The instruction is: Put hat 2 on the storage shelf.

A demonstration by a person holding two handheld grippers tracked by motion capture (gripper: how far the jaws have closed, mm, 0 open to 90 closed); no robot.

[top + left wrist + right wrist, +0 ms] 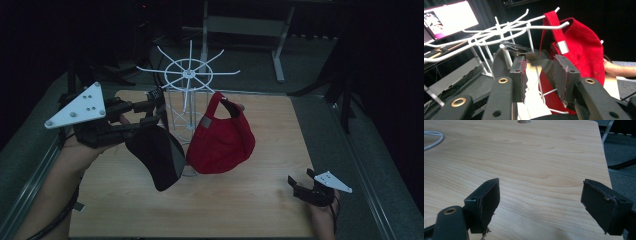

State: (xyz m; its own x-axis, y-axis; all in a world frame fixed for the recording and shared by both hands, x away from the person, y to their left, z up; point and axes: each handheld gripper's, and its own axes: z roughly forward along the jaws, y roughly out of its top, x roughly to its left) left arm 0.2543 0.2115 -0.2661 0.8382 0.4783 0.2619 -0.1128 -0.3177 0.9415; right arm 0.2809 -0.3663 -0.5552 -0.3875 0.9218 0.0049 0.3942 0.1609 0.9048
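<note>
While my left tool (152, 107) sits just left of the white wire hat rack (189, 75), its jaws are part open with the black fabric cap (156, 155) hanging below them; I cannot tell if the pads grip its strap, likely just hooked on a prong. The red fabric cap (220, 137) hangs by its strap on the rack's right. My right tool (300, 187) rests wide and empty on the wooden counter (240, 210), well right of the rack, spare.

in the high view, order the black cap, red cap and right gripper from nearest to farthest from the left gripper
1. black cap: hangs right beside and below the left gripper, at the rack's left.
2. red cap: on the white rack, just past the black one.
3. right gripper: far off, by the table's near right corner.
</note>
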